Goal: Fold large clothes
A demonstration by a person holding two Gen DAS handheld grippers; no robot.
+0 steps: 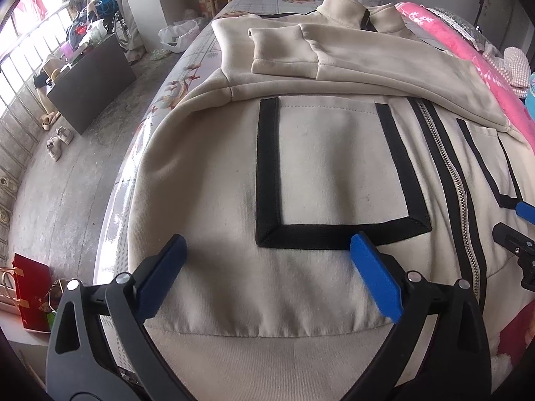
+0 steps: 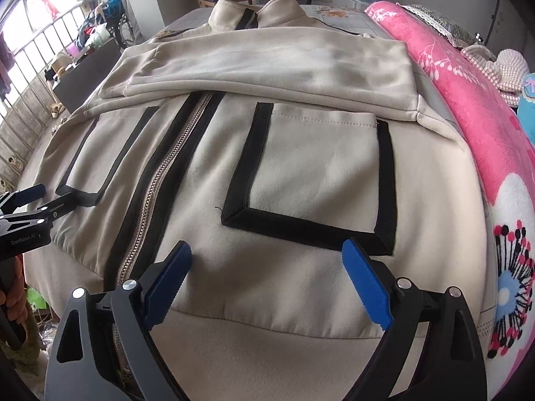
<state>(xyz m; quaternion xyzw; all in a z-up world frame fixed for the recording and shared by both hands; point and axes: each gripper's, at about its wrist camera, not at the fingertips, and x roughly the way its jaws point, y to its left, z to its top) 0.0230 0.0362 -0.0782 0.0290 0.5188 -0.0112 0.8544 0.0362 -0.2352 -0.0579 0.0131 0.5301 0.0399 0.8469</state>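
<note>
A cream zip-up jacket (image 1: 334, 167) (image 2: 317, 167) with black-trimmed pockets lies front up on a bed. Both sleeves (image 1: 284, 56) (image 2: 267, 63) are folded across its chest. The zipper (image 1: 451, 173) (image 2: 167, 173) runs down the middle. My left gripper (image 1: 267, 239) hovers open over the lower edge of one pocket, just above the hem band (image 1: 267, 351), with nothing between its fingers. My right gripper (image 2: 266, 245) stands open in the same way over the other pocket, near the hem band (image 2: 267, 344). Each view shows the other gripper at its edge.
A pink flowered blanket (image 1: 485, 77) (image 2: 485, 117) lies along the jacket's right side. The bed's left edge (image 1: 113, 227) drops to a concrete floor with shoes (image 1: 60, 140), a dark cabinet (image 1: 90, 83) and a red bag (image 1: 31, 294). A hand (image 2: 13, 300) holds the left gripper.
</note>
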